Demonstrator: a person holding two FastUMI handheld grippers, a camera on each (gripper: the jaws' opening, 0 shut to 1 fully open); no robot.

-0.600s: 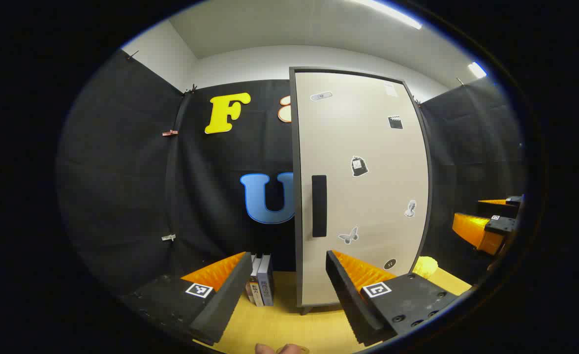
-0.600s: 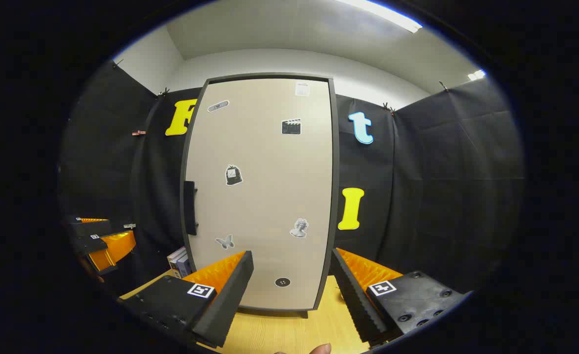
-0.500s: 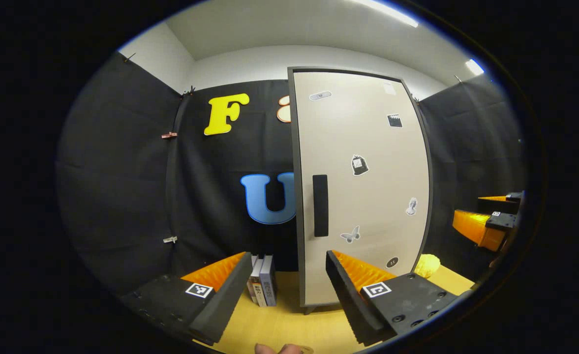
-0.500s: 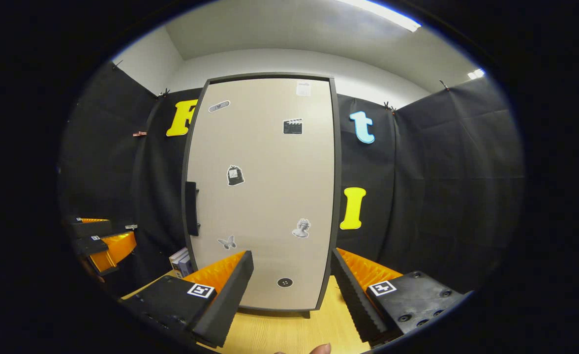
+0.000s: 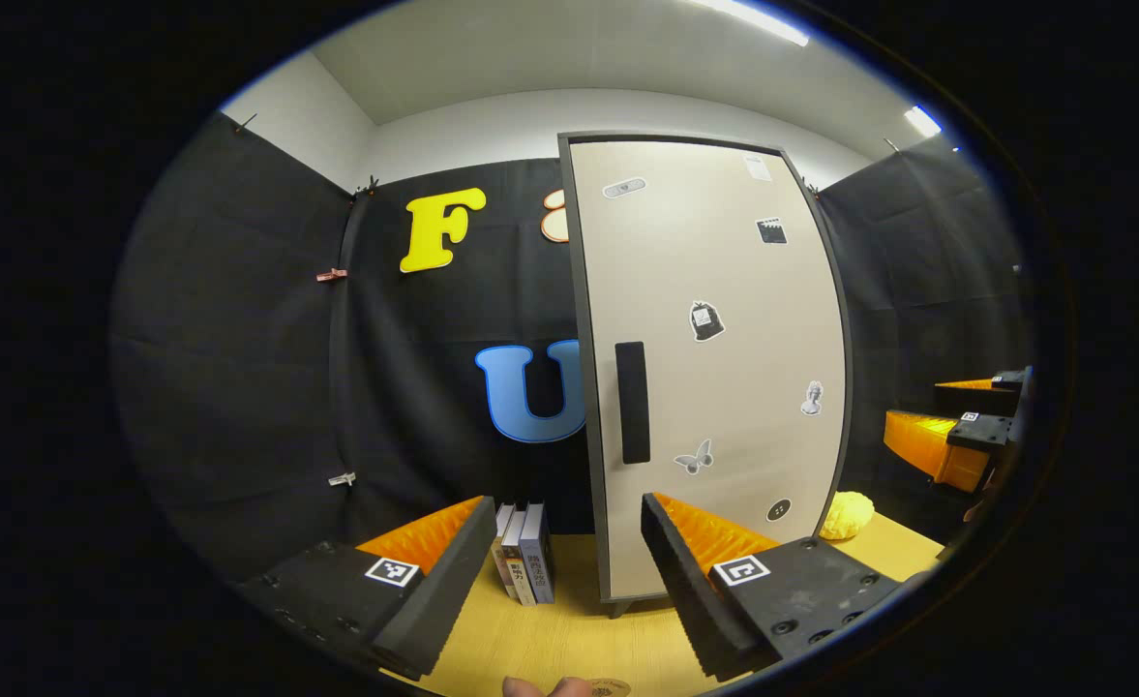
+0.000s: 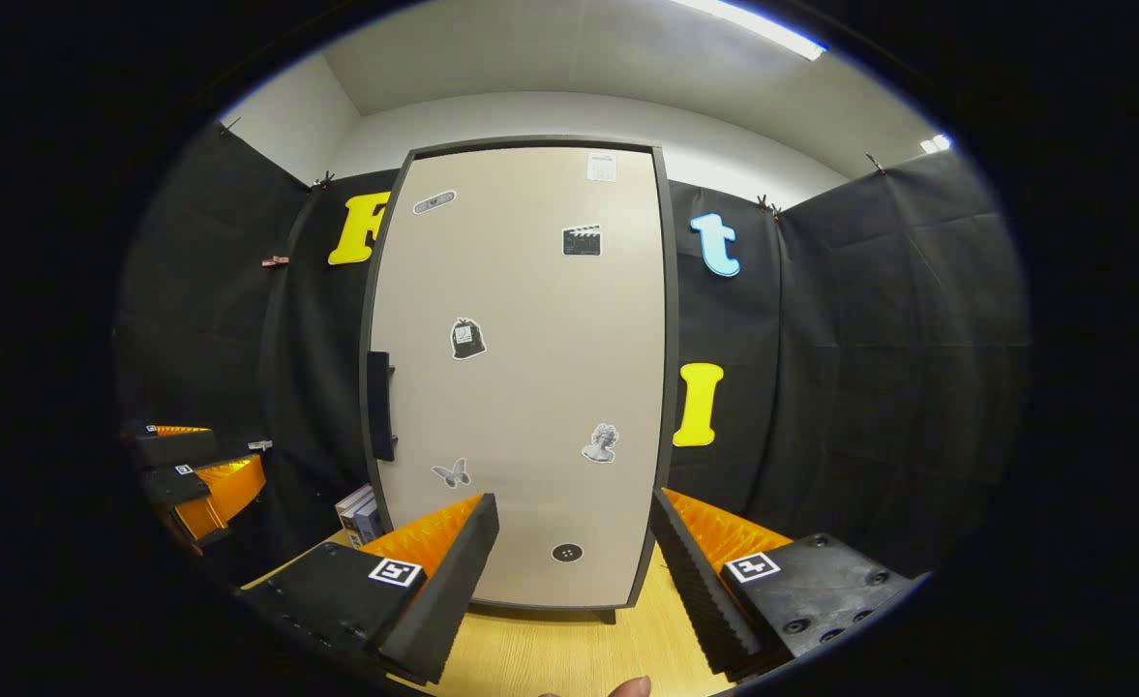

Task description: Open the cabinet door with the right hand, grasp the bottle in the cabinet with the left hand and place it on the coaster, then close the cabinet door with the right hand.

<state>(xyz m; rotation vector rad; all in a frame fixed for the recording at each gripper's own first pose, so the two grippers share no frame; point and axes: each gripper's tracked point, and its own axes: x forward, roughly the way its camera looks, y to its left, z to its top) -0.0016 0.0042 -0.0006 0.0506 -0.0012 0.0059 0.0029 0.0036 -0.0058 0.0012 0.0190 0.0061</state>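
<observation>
Standing shut on the wooden table, the cabinet door takes the middle of the right gripper view, pale and dotted with small stickers, its dark handle running upright along the left edge. The right gripper hovers in front of it with fingers spread wide and nothing between them, well apart from the handle. Off at the far left of that view, the left gripper shows with its fingers apart too.

Over in the left gripper view, the left gripper hangs low over the table, jaws wide open and holding nothing. Between its fingers you see the bottom of the cabinet door and the handle straight ahead. A few books stand upright on the table just beside the cabinet's left side. A yellow lump sits on the table near the cabinet's right side; what it is I cannot tell. The right gripper shows at the far right, open as well. The bottle is somewhere behind that closed door, hidden. At the very bottom edge, a round brownish disc peeks in beside a fingertip, possibly the coaster, too cut off to be sure.
</observation>
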